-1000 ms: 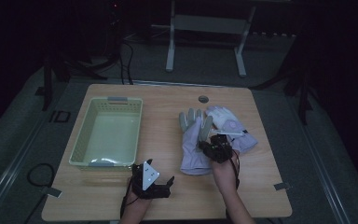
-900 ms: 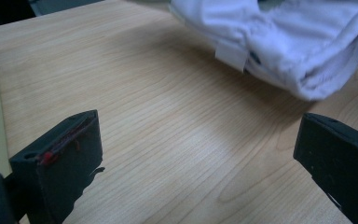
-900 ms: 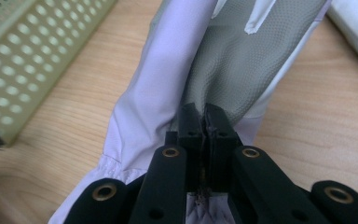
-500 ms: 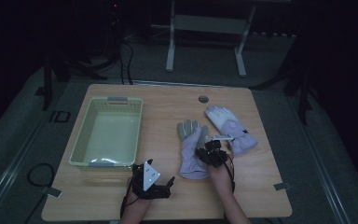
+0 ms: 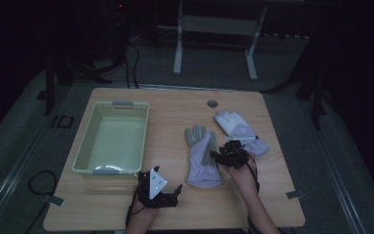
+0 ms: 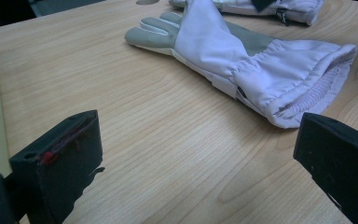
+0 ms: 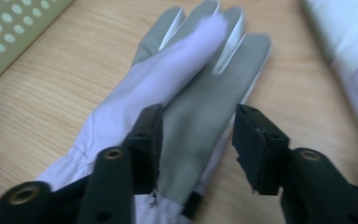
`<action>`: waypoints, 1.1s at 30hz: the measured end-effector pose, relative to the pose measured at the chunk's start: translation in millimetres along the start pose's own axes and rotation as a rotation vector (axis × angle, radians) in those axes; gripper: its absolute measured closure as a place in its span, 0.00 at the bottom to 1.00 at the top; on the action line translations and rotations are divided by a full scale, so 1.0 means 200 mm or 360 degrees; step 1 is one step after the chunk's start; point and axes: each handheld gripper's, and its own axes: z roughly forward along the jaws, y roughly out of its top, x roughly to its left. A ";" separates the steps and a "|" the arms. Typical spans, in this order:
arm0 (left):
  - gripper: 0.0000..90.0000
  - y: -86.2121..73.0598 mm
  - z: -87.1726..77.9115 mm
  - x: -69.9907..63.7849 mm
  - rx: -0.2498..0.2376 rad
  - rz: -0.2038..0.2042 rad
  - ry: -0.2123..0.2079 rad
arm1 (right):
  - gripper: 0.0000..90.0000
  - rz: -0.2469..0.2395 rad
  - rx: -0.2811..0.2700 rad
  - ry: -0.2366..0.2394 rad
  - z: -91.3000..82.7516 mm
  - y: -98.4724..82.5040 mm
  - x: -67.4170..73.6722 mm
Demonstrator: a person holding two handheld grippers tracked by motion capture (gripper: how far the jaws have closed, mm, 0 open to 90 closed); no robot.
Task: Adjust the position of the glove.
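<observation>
right claw (image 5: 222,157): you're holding it over the near glove (image 5: 202,158), at the palm side. Jaws are standing partly spread and have just been opening; in the right gripper view the grey palm fabric is lying between them, pads not pressing on it.
left claw (image 5: 177,191): you're keeping it low at the near edge of the table (image 5: 175,105), just in front of the basket (image 5: 112,139). Jaws are spread wide, nothing between them; in the left gripper view they're framing bare wood.
near glove: lying flat on the table, between the basket and glove 2, fingers pointing away from you, cuff toward you. Lilac back, grey palm patch showing.
glove 2 (image 5: 236,129): lying flat to the right of the near glove, angled, close beside it but apart. Your right hand is covering part of its cuff end.
basket: pale green, perforated walls, sitting on the left half of the table.
</observation>
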 end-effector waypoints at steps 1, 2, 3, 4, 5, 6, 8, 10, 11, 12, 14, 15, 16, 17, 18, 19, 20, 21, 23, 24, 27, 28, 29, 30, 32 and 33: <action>0.01 0.00 0.00 0.00 0.0003 0.0001 -0.0001 | 0.56 -0.0028 -0.0018 0.0013 -0.01 0.01 -0.02; 0.01 0.00 0.00 0.00 0.0000 -0.0002 0.0000 | 0.54 -0.0062 -0.0021 0.0013 -0.03 0.02 -0.03; 0.01 0.00 0.00 0.00 -0.0001 -0.0003 -0.0001 | 0.52 -0.0089 -0.0023 -0.0009 -0.04 0.03 -0.05; 0.01 0.00 0.00 0.00 0.0002 -0.0005 -0.0001 | 0.53 -0.0139 -0.0024 -0.0024 -0.07 0.06 -0.09; 0.01 0.00 0.00 0.00 0.0002 -0.0005 -0.0001 | 0.53 -0.0139 -0.0024 -0.0024 -0.07 0.06 -0.09; 0.01 0.00 0.00 0.00 0.0005 0.0002 -0.0003 | 0.54 -0.0164 -0.0024 -0.0046 -0.08 0.07 -0.11; 0.01 0.00 0.00 0.00 0.0006 -0.0001 -0.0003 | 0.55 -0.0179 -0.0025 -0.0073 -0.11 0.09 -0.14; 0.01 0.00 0.00 0.00 0.0003 -0.0003 -0.0003 | 0.55 -0.0191 -0.0038 -0.0095 -0.13 0.12 -0.19; 0.01 0.00 0.00 0.00 0.0003 -0.0003 -0.0002 | 0.55 -0.0201 -0.0038 -0.0093 -0.14 0.13 -0.22; 0.01 0.00 0.00 0.00 0.0003 -0.0002 -0.0002 | 0.55 -0.0197 -0.0034 -0.0098 -0.15 0.14 -0.24; 0.01 0.00 0.00 0.00 0.0005 0.0000 -0.0003 | 0.55 -0.0208 -0.0034 -0.0142 -0.17 0.16 -0.32; 0.01 0.00 0.00 0.00 0.0004 -0.0001 -0.0003 | 0.55 -0.0208 -0.0034 -0.0142 -0.17 0.16 -0.32; 0.01 0.00 0.00 0.00 0.0005 -0.0003 -0.0003 | 0.56 -0.0203 -0.0025 -0.0163 -0.18 0.17 -0.35; 0.01 0.00 0.00 0.00 0.0006 -0.0004 -0.0004 | 0.56 -0.0207 -0.0026 -0.0167 -0.19 0.18 -0.38; 0.01 0.00 0.00 0.00 0.0007 -0.0004 -0.0004 | 0.56 -0.0210 -0.0028 -0.0168 -0.19 0.19 -0.40; 0.01 0.00 0.00 0.00 0.0007 -0.0004 -0.0004 | 0.56 -0.0210 -0.0018 -0.0182 -0.20 0.20 -0.43; 0.01 0.00 0.00 0.00 0.0007 -0.0004 -0.0004 | 0.56 -0.0217 -0.0019 -0.0197 -0.20 0.21 -0.45; 0.01 0.00 0.00 0.00 0.0008 -0.0005 -0.0004 | 0.56 -0.0227 -0.0029 -0.0195 -0.21 0.22 -0.47; 0.01 0.00 0.00 0.00 0.0009 -0.0004 -0.0004 | 0.56 -0.0220 -0.0035 -0.0207 -0.21 0.24 -0.51; 0.01 0.00 0.00 0.00 0.0009 -0.0005 -0.0004 | 0.56 -0.0220 -0.0039 -0.0213 -0.21 0.24 -0.53; 0.01 0.00 0.00 0.00 0.0009 -0.0005 -0.0004 | 0.56 -0.0213 -0.0063 -0.0185 -0.20 0.25 -0.57; 0.01 0.00 0.00 0.00 0.0009 -0.0004 -0.0005 | 0.56 -0.0226 -0.0056 -0.0186 -0.19 0.26 -0.58; 0.01 0.00 0.00 0.00 0.0009 -0.0004 -0.0005 | 0.55 -0.0228 -0.0044 -0.0183 -0.18 0.26 -0.59; 0.01 0.00 0.00 0.00 0.0009 -0.0003 -0.0005 | 0.54 -0.0216 -0.0024 -0.0178 -0.17 0.26 -0.60; 0.01 0.00 0.00 0.00 0.0009 -0.0003 -0.0005 | 0.52 -0.0211 0.0003 -0.0189 -0.14 0.27 -0.62; 0.01 0.00 0.00 0.00 0.0010 -0.0003 -0.0005 | 0.51 -0.0208 0.0009 -0.0181 -0.12 0.27 -0.62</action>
